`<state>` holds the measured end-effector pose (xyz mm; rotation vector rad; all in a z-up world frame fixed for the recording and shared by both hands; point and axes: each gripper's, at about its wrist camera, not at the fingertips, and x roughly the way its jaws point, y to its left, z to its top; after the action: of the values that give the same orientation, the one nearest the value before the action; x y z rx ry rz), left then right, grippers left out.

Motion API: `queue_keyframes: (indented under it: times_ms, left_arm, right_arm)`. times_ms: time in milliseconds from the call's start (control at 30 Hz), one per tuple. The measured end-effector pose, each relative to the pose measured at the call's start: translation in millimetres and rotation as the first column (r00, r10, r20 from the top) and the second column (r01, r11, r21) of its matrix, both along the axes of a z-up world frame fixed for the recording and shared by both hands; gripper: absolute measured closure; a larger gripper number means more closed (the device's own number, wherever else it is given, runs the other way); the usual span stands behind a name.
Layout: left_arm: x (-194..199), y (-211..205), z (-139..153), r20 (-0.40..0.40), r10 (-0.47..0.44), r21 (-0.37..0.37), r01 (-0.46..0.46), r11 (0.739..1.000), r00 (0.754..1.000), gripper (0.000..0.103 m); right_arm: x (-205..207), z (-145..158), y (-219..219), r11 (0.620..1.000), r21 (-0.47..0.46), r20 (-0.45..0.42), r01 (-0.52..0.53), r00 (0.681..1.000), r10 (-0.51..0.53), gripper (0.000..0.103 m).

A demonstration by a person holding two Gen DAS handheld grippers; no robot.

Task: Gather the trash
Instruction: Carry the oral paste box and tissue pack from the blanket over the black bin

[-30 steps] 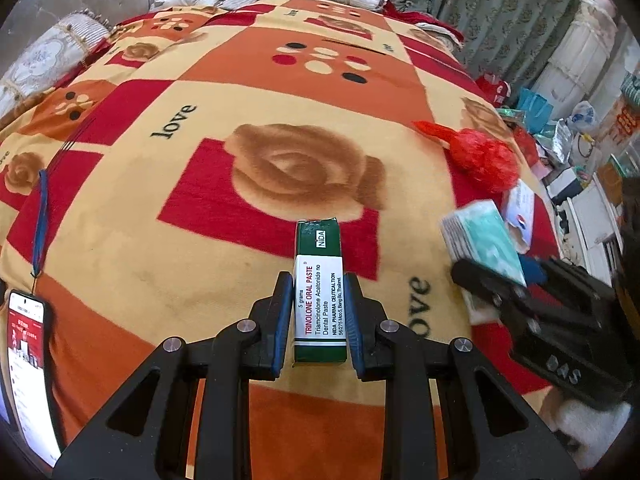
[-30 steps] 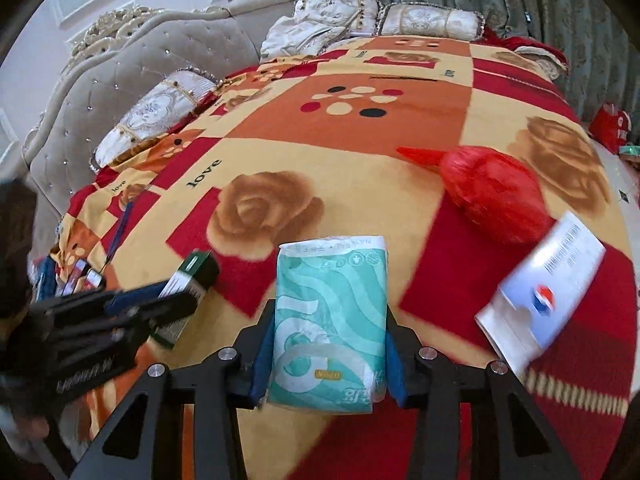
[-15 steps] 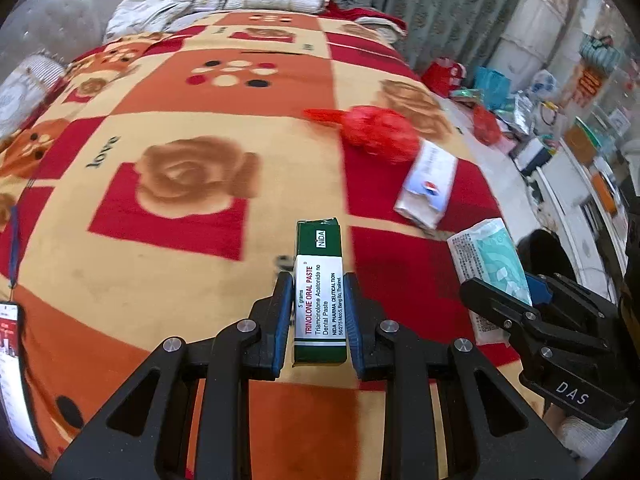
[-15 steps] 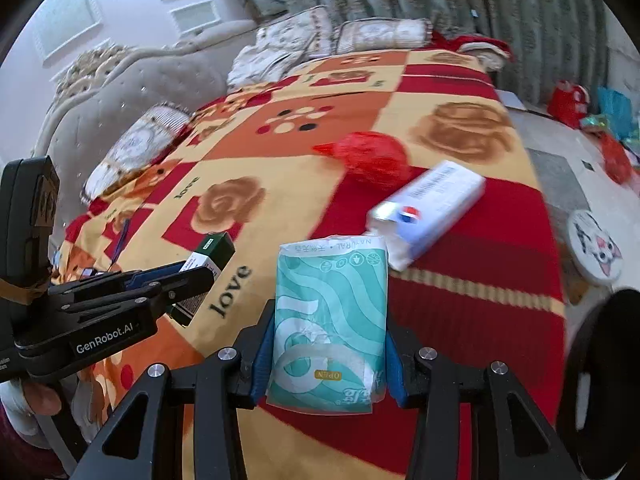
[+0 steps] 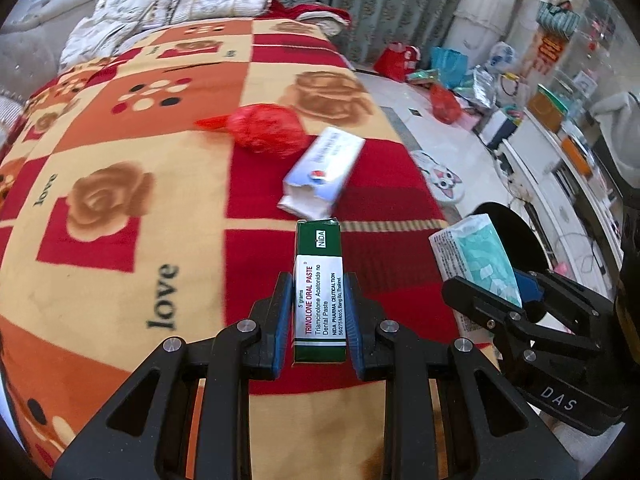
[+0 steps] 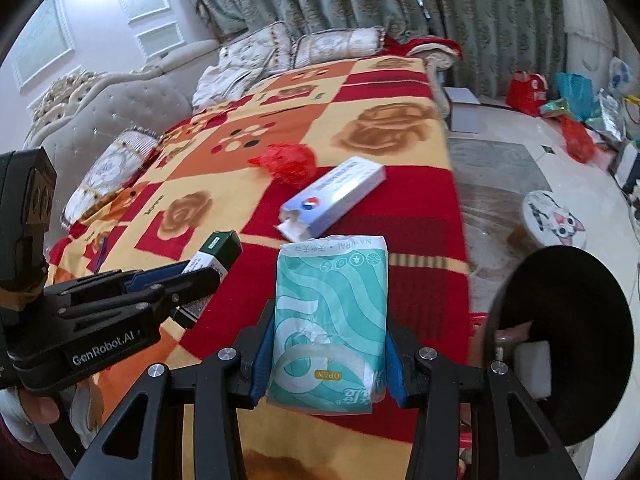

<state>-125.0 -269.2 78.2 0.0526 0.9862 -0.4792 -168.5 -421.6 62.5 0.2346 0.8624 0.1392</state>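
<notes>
We hold two pieces of trash clear of the blanket [image 5: 120, 240]. The left gripper [image 5: 319, 312] has its jaws clamped on the paste box [image 5: 319, 280], gripping only its lower half, so the green top stands free above the pads. The right gripper [image 6: 329, 344] has its jaws clamped on the tissue pack [image 6: 330, 320], whose soft wrap bulges between the pads. The bin [image 6: 560, 340], a dark round opening, sits at 3 o'clock in the right wrist view, just beside that gripper; some white trash already lies in it. We judge three risks. First, the tissue pack is soft and may slip or fold out of the pads if we tilt the gripper sharply over the bin. Second, the two grippers are near each other, and both must reach the same opening; we risk knocking one item loose with the other tool. Third, a release off the rim drops trash on the floor. The red bag [image 5: 266, 130] and the white box [image 5: 320, 172] remain on the blanket at 12 o'clock in the left wrist view, still to collect.
</notes>
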Motion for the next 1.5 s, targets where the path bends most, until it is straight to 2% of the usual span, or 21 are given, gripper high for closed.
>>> queue_keyframes:
  times_ms: [833,1500]
  left_arm:
    - [-21,-119,0,-0.015,-0.191,0.001,0.191,0.982,0.982,0.080]
    - [-20,-180,-8,-0.041,-0.268,0.000,0.269,0.963,0.962,0.080]
  right_arm:
    - [-44,-6,-110,0.975,0.047,-0.005,0.217,0.976,-0.217,0.058]
    - [-57,-23,-170,0.941,0.077,-0.045,0.329,0.944,-0.326,0.059]
